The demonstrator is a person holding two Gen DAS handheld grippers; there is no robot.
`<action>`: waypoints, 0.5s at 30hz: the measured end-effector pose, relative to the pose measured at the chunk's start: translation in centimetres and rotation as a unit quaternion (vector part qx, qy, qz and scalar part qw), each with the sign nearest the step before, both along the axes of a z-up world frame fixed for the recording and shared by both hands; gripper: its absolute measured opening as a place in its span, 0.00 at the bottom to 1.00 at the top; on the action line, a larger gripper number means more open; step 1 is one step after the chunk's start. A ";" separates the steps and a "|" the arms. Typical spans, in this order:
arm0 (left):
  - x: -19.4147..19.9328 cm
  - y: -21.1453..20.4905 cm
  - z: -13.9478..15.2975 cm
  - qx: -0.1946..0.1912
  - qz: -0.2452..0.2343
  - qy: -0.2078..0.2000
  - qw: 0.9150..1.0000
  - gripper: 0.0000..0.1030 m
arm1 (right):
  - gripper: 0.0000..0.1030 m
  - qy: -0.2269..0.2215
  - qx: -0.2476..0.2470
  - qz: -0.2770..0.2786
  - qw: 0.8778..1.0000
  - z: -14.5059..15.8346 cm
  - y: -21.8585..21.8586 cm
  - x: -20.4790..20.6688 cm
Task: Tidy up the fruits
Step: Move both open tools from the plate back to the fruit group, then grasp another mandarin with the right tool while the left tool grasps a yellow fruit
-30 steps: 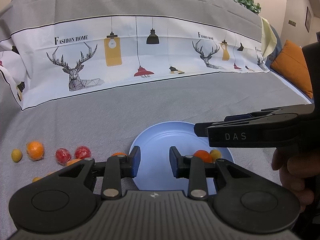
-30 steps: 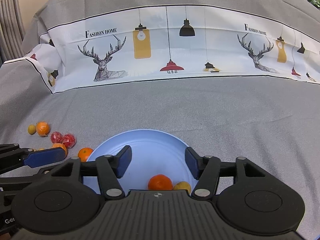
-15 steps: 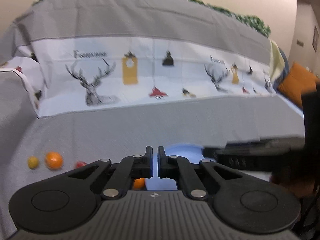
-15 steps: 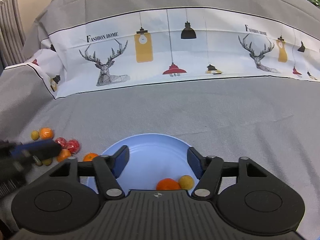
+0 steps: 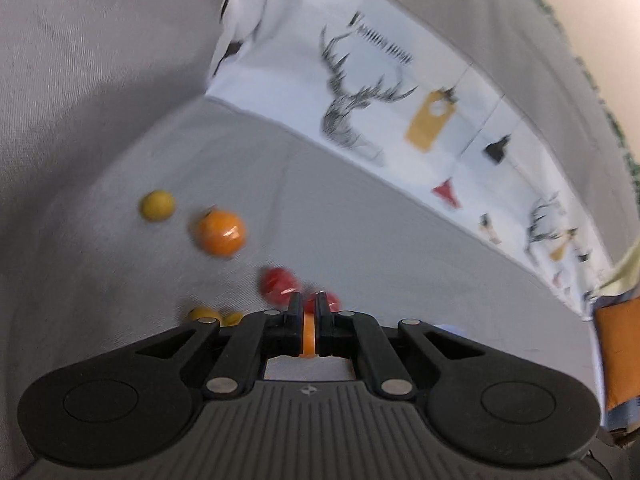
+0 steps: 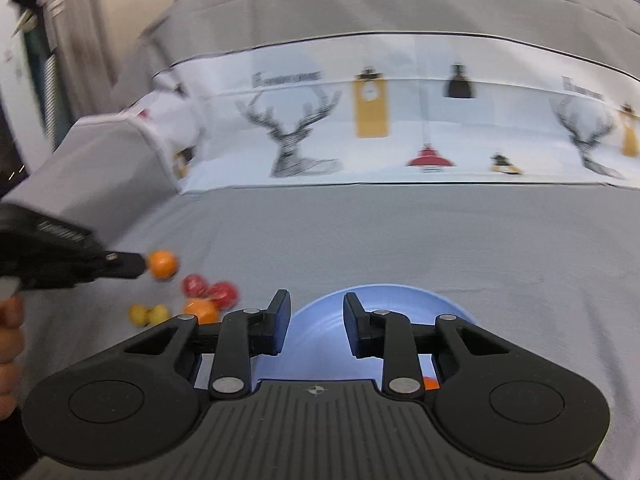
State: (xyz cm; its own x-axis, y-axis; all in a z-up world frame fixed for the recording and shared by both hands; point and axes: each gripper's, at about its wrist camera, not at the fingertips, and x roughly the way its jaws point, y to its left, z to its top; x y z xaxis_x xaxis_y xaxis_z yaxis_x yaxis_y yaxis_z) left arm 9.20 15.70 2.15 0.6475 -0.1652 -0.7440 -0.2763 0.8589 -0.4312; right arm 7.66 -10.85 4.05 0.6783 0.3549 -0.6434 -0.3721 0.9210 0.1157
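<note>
Loose fruit lies on the grey cloth: a yellow one (image 5: 157, 205), an orange (image 5: 221, 233), red ones (image 5: 276, 280) and small yellow ones (image 5: 204, 314). My left gripper (image 5: 307, 312) is shut with nothing between its fingers; an orange (image 5: 308, 338) shows below, through the narrow gap. In the right wrist view the left gripper (image 6: 132, 264) hovers over the fruit cluster, next to an orange (image 6: 162, 264). My right gripper (image 6: 313, 320) is open and empty above the blue plate (image 6: 380, 300), which holds an orange (image 6: 430, 382).
A printed deer-and-lamp cloth (image 6: 400, 120) rises behind the grey surface. An orange cushion (image 5: 618, 356) sits at the right edge of the left wrist view. A raised grey fold (image 6: 100, 168) stands at the left.
My left gripper has shut and swung left from the plate to above the loose fruit. My right gripper has narrowed its opening and stays over the plate.
</note>
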 end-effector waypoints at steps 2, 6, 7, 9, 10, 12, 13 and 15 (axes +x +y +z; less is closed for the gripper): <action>0.7 -0.3 -0.5 0.015 0.000 0.023 1.000 0.04 | 0.30 -0.005 -0.021 0.026 0.999 -0.2 1.4 0.1; 0.9 -0.2 -1.6 0.048 0.013 0.049 0.998 0.05 | 0.31 -0.013 -0.059 0.067 0.996 -1.0 4.3 0.7; 1.0 -0.2 -1.9 0.050 0.013 0.053 0.997 0.06 | 0.31 -0.021 -0.074 0.078 0.994 -1.3 5.2 0.8; 0.8 -0.1 -2.3 0.052 0.012 0.059 0.997 0.09 | 0.31 -0.035 -0.097 0.093 0.990 -1.7 6.2 0.8; 1.0 -0.2 -2.5 0.057 0.013 0.063 0.996 0.10 | 0.32 -0.040 -0.110 0.102 0.988 -2.0 6.7 0.9; 1.3 -0.1 -2.7 0.065 0.017 0.070 0.995 0.14 | 0.38 -0.043 -0.135 0.119 0.983 -2.8 7.8 1.2; 1.4 -0.1 -2.8 0.068 0.019 0.072 0.995 0.15 | 0.42 -0.045 -0.145 0.123 0.981 -3.1 8.1 1.3; 1.5 -0.1 -2.8 0.080 0.021 0.073 0.994 0.26 | 0.45 -0.049 -0.167 0.135 0.975 -4.0 8.9 1.5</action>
